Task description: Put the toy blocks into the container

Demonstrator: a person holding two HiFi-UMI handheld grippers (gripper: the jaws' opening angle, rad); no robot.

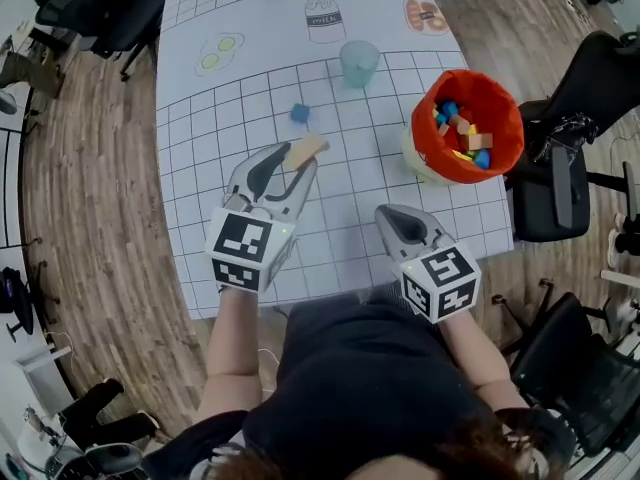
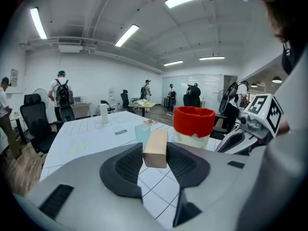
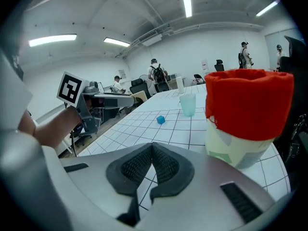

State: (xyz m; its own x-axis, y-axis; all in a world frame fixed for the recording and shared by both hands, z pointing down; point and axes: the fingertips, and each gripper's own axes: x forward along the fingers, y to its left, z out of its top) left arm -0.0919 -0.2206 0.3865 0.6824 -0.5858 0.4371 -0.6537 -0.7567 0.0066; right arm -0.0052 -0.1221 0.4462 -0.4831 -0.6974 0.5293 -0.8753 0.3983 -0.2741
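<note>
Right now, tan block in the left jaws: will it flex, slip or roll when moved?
Probably stiff: the tan block shows crisp edges between the jaws. Likely light; it looks like plain wood. Its flat sides suggest little slip and no rolling.

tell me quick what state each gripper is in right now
left gripper: closed on the tan block
right gripper: closed, nothing between its jaws

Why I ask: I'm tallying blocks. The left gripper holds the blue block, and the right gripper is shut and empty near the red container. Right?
Not quite. The left gripper holds a tan block, as the left gripper view shows; the blue block lies on the table. The right gripper is shut and empty near the red container.
</note>
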